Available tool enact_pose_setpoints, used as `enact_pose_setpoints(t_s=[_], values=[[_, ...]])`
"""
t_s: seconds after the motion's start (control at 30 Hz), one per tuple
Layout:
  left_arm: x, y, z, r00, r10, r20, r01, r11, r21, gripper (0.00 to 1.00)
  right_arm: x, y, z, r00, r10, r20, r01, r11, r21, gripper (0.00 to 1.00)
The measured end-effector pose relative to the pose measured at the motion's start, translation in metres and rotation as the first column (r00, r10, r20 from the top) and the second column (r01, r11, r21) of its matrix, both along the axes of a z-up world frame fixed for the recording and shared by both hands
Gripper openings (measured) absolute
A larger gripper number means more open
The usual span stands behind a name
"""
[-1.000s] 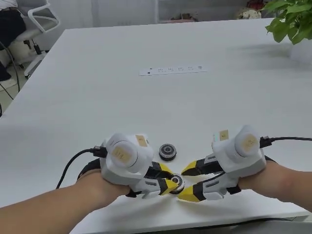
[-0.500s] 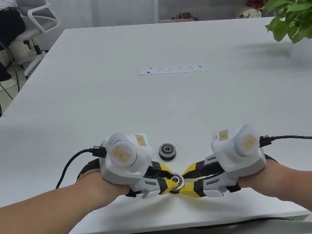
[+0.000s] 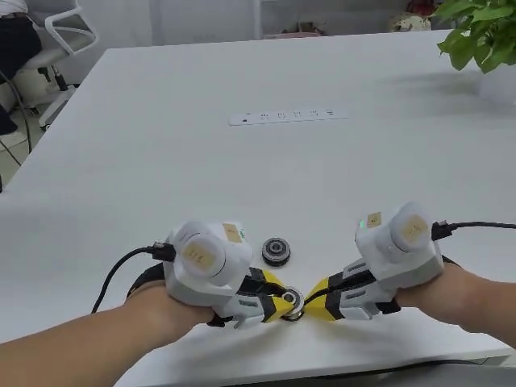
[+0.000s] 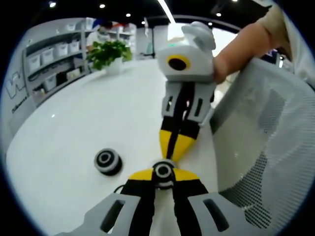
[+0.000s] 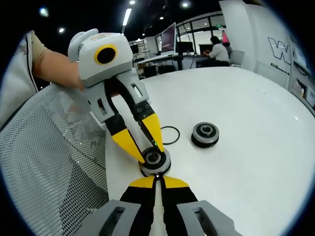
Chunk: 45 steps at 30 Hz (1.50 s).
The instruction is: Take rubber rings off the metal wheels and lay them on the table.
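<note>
Pinching the metal wheel [image 4: 163, 173] in your left gripper [image 3: 280, 301], you have the right gripper [image 3: 310, 298] pressed together at its rim, seemingly nipping the rubber ring [image 5: 143, 167]. One loose ring [image 5: 169, 134] already lies on the table [image 3: 242, 177]. The second wheel [image 3: 276, 251] nearby looks still to do.

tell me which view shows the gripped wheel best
The right gripper view: the gripped wheel shows its face and rim. The left gripper view has it half hidden between jaws; the head view has it tiny and mostly covered.
</note>
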State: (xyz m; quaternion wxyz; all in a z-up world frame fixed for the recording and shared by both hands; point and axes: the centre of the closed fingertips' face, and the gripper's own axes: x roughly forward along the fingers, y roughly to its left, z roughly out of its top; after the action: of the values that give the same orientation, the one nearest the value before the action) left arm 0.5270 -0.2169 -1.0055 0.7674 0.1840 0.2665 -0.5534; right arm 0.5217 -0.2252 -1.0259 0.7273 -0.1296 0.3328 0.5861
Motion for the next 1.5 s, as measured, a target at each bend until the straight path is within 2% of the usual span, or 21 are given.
enact_pose_setpoints(t_s=[0.1, 0.17, 0.3, 0.43, 0.5, 0.67, 1.0, 1.3, 1.5], values=[[0.000, 0.000, 0.000, 1.000, 0.001, 0.001, -0.001, 1.000, 0.002, 0.13, 0.001, -0.001, 0.000, 0.999, -0.035, -0.034, 0.036, 0.999, 0.010, 0.00], [0.000, 0.000, 0.000, 1.000, 0.001, 0.003, -0.001, 1.000, 0.004, 0.13, 0.001, 0.000, 0.002, 0.993, -0.080, -0.092, 0.084, 0.996, 0.040, 0.00], [0.000, 0.000, 0.000, 1.000, 0.001, 0.006, -0.001, 1.000, 0.007, 0.13, 0.004, -0.004, 0.003, 0.980, -0.134, -0.147, 0.144, 0.988, 0.062, 0.00], [0.000, 0.001, 0.000, 1.000, -0.002, 0.010, 0.001, 1.000, 0.013, 0.13, 0.013, -0.005, 0.011, 0.961, -0.198, -0.192, 0.222, 0.969, 0.113, 0.00], [-0.001, 0.000, 0.000, 1.000, -0.002, 0.011, 0.002, 1.000, 0.017, 0.13, 0.012, -0.004, 0.015, 0.955, -0.202, -0.219, 0.235, 0.963, 0.136, 0.00], [-0.001, -0.001, -0.001, 1.000, 0.004, 0.017, -0.005, 0.999, 0.032, 0.13, 0.010, -0.002, 0.017, 0.951, -0.203, -0.235, 0.241, 0.959, 0.146, 0.00], [-0.001, -0.001, -0.001, 1.000, 0.006, 0.030, -0.008, 0.999, 0.052, 0.12, 0.008, 0.001, 0.019, 0.952, -0.193, -0.238, 0.232, 0.961, 0.148, 0.00], [0.000, -0.001, -0.001, 1.000, 0.005, 0.031, -0.006, 0.999, 0.054, 0.12, 0.004, 0.006, 0.020, 0.957, -0.167, -0.236, 0.207, 0.966, 0.155, 0.00], [0.000, -0.001, -0.001, 1.000, 0.002, 0.029, -0.004, 0.999, 0.053, 0.12, 0.004, 0.007, 0.020, 0.955, -0.164, -0.246, 0.208, 0.965, 0.162, 0.00]])
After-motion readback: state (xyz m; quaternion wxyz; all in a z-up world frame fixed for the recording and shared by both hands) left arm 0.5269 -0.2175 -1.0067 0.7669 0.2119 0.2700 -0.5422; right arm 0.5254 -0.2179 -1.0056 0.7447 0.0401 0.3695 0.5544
